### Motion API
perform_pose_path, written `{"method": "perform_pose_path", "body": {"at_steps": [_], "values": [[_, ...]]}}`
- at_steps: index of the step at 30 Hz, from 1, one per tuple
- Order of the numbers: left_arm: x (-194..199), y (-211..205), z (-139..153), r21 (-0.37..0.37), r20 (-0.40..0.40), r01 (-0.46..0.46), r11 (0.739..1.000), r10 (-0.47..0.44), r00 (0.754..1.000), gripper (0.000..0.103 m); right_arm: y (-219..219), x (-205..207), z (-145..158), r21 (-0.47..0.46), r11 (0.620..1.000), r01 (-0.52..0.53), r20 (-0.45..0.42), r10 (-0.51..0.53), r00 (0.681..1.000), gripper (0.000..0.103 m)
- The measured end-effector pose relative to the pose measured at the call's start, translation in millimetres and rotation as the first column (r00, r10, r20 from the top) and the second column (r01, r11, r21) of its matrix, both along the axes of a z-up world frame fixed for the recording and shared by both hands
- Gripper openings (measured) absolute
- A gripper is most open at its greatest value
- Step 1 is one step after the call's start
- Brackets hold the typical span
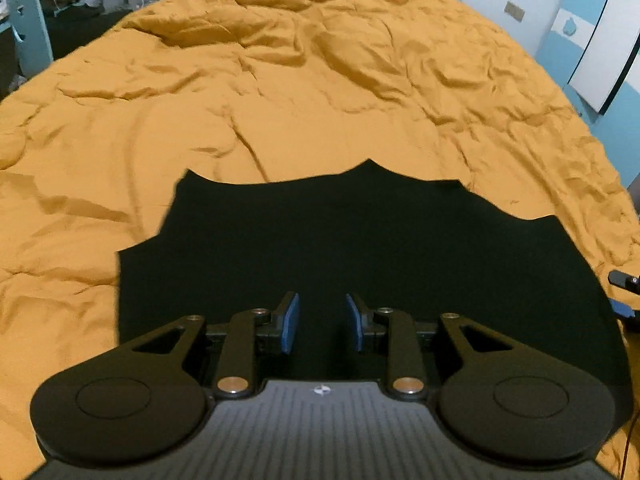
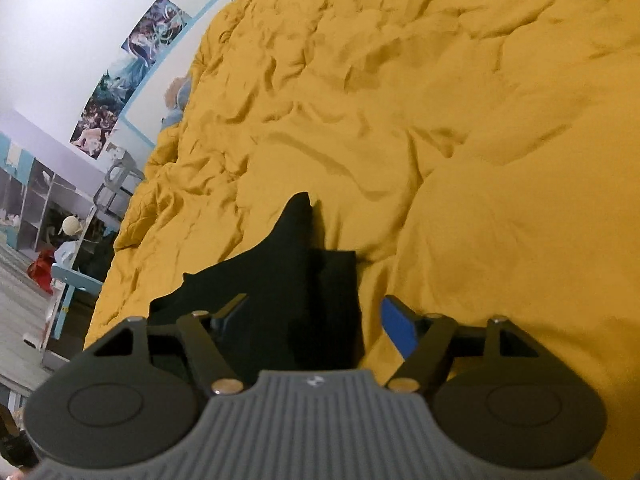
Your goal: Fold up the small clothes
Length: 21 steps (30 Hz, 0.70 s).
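Note:
A small black garment (image 1: 340,248) lies spread flat on the orange-yellow bed cover (image 1: 280,100). My left gripper (image 1: 322,320) hovers over the garment's near edge, its blue pads apart, open and empty. In the right wrist view the garment (image 2: 296,292) reaches forward in a point on the yellow cover (image 2: 460,140). My right gripper (image 2: 312,320) is open wide over the garment's right edge; its right blue pad (image 2: 398,328) sits over the cover, and its left pad is dark against the cloth. The right gripper's tip shows at the left wrist view's right edge (image 1: 624,296).
The rumpled cover fills the bed. A light blue chair (image 1: 28,32) and shelves (image 2: 36,200) stand beyond the bed's left side. A wall with posters (image 2: 132,68) lies behind the bed. A white panel (image 1: 600,40) stands at the right.

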<state>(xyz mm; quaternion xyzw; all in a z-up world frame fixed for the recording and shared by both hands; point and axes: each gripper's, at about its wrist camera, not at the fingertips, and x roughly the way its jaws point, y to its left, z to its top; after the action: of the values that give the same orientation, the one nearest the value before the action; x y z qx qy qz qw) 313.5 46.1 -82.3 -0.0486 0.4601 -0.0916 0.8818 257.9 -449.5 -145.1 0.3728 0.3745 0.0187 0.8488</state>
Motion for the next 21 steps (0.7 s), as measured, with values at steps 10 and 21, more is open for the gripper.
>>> {"method": "perform_pose_path", "body": {"at_steps": [10,21], "values": [[13.1,-5.8,-26.5,-0.02,-0.028,-0.003,1.0,0.003,1.0,0.033,-5.0,31.4,-37.5,0.096,0.995,-0.021,-0.006,0.021,1.0,0.008],[3.0,40.3,11.3,0.005,0.039,-0.042,0.999,0.042,0.998,0.033,69.5,35.6,60.4,0.231,0.967,-0.103,0.07,0.089,0.994,0.002]]}}
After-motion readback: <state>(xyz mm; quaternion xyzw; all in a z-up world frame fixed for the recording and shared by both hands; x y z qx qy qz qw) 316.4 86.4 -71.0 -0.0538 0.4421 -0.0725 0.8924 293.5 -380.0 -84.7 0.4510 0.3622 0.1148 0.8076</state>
